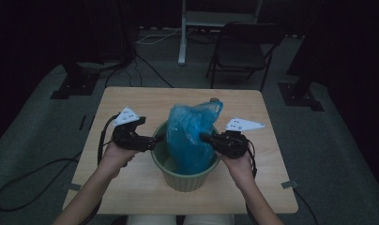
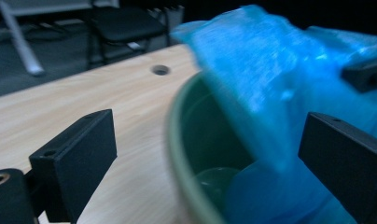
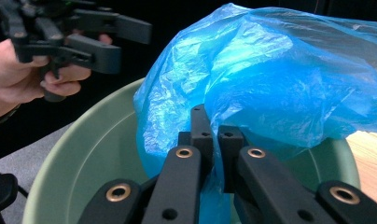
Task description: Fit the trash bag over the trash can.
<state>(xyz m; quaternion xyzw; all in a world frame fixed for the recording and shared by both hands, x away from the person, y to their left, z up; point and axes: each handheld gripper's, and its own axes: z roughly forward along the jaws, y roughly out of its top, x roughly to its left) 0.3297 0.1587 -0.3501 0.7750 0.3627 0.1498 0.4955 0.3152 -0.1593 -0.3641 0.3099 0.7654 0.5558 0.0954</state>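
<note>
High view: a blue plastic bag [image 1: 193, 136] stands half inside a green pot [image 1: 185, 176] near the front of the wooden table [image 1: 131, 101].
Right gripper [image 3: 213, 140]: jaws pinched together on a fold of the bag's film, just above the pot's rim.
Left gripper [image 2: 210, 154]: jaws wide apart, nothing between them, beside the pot's rim.
Risk: the thin film may tear or slip from the narrow pinch if pulled hard.
Risk: dragging the bag sideways could tip the pot.
</note>
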